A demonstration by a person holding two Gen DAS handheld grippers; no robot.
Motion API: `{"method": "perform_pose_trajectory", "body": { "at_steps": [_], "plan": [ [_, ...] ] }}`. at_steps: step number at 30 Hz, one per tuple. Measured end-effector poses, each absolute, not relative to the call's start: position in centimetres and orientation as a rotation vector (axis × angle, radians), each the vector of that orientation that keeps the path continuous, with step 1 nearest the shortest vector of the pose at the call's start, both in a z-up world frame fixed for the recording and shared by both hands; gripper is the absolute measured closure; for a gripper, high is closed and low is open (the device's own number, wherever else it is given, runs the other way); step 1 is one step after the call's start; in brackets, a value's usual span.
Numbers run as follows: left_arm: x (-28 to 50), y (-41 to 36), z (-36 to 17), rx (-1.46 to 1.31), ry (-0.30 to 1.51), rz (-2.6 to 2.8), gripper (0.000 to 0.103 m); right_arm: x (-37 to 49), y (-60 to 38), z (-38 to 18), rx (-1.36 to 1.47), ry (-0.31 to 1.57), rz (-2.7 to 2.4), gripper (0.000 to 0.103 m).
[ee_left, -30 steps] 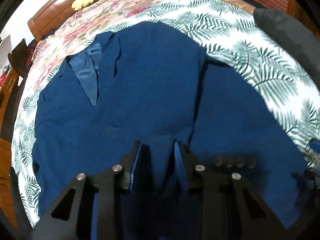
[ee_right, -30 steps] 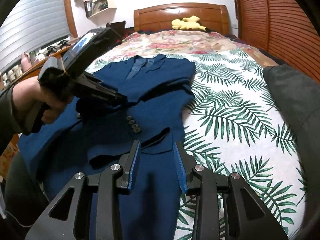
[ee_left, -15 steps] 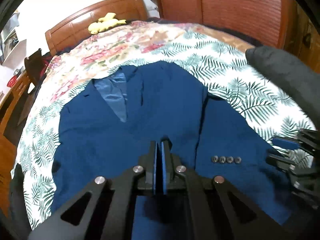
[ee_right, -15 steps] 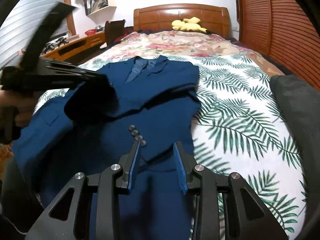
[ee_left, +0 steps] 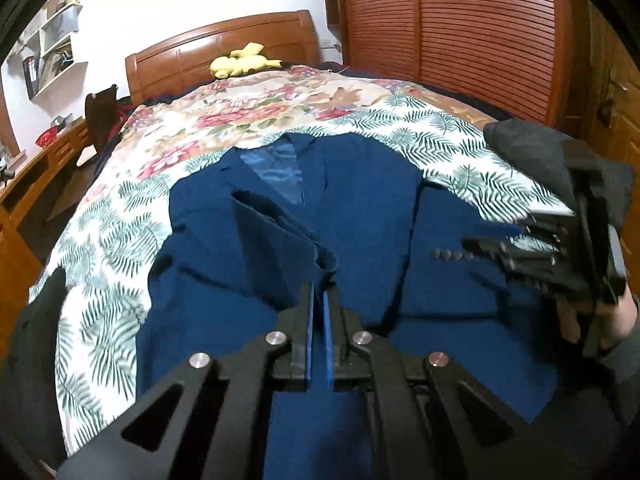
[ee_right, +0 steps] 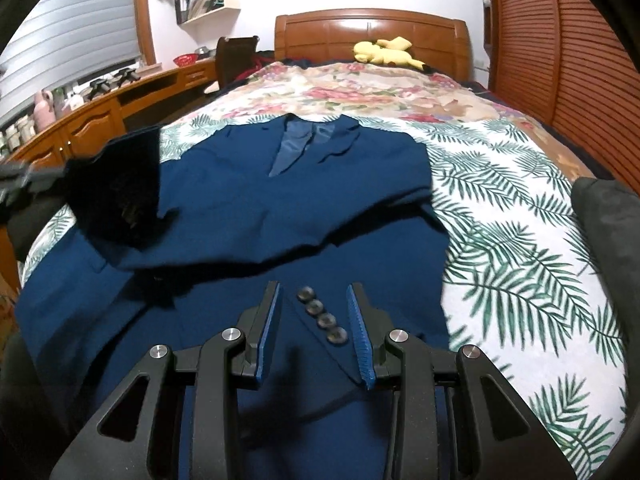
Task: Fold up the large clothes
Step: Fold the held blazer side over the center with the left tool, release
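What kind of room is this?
It looks like a bedroom. There is a big bed with a wooden headboard, a yellow soft toy lying by it, and a blue jacket spread on the bed.

We see the suit jacket (ee_right: 248,208) lying on the bedspread (ee_right: 520,220), a plush toy (ee_right: 386,53) behind it against the headboard (ee_right: 372,32).

Left gripper (ee_left: 319,300) clamped on a raised fold of the blue jacket (ee_left: 360,208), cloth pinched between the pads. Rest of the jacket lies flat on the bed (ee_left: 120,240) ahead of the gripper. Right gripper (ee_left: 476,245) off to its right, over the sleeve buttons (ee_left: 444,254), hand (ee_left: 600,320) behind it.
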State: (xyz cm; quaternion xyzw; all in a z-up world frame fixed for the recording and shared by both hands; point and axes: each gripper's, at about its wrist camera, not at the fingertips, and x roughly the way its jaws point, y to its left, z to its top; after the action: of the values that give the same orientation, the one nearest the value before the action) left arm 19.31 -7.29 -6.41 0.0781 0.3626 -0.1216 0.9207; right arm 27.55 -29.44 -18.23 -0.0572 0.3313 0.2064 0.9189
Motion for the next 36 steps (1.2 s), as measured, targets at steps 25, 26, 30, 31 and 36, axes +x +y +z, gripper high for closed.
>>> {"method": "perform_pose_trajectory", "body": {
  "at_steps": [25,26,30,31,36],
  "plan": [
    [11.3,-0.6,-9.2,0.031,0.760,-0.247,0.099,28.7,-26.2,-20.3,-0.220,0.721,0.401,0.070],
    [11.2,0.0,-9.4,0.031,0.766,-0.235,0.099,28.7,-26.2,-20.3,-0.221,0.720,0.401,0.070],
    [11.0,2.8,-10.7,0.036,0.801,-0.161,0.099,28.5,-25.9,-20.1,-0.229,0.713,0.397,0.070],
    [11.0,3.6,-11.2,0.038,0.808,-0.143,0.099,28.4,-25.8,-20.0,-0.230,0.707,0.400,0.070],
    [11.4,6.8,-13.0,0.018,0.844,-0.084,0.099,27.7,-24.5,-19.3,-0.235,0.680,0.423,0.070]
  ]
}}
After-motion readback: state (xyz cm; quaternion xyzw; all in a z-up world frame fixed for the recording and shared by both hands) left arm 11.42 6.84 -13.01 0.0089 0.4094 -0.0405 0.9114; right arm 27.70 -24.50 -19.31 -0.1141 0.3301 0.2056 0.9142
